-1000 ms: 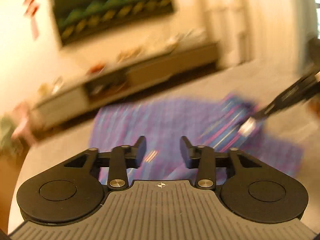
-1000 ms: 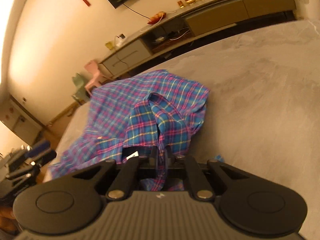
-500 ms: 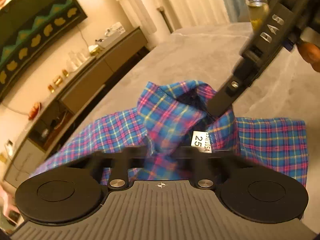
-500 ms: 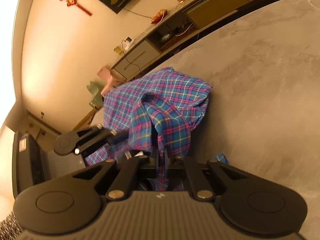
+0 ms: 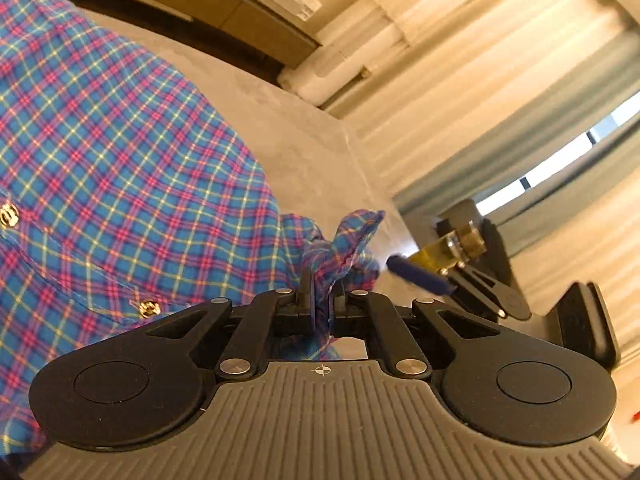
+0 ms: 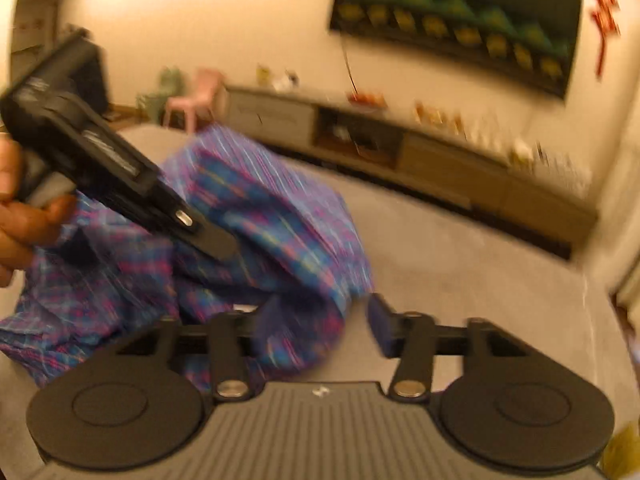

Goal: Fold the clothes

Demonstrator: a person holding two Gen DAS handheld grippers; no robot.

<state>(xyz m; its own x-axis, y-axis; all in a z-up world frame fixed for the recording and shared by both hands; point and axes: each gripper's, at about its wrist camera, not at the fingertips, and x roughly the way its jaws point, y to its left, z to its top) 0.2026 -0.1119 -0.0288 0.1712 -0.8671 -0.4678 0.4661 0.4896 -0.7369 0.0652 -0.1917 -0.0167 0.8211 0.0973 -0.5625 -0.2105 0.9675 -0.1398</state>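
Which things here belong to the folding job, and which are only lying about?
For the job:
- plaid shirt
- left hand-held gripper, shut on the shirt
- right hand-held gripper, open
- grey surface under the shirt

Only lying about:
- long low cabinet
- pink chair
- curtains

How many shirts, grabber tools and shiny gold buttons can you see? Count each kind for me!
Shirts: 1, the plaid shirt
Grabbers: 2, the left gripper and the right gripper
Buttons: 2, the gold buttons on the shirt
Total: 5
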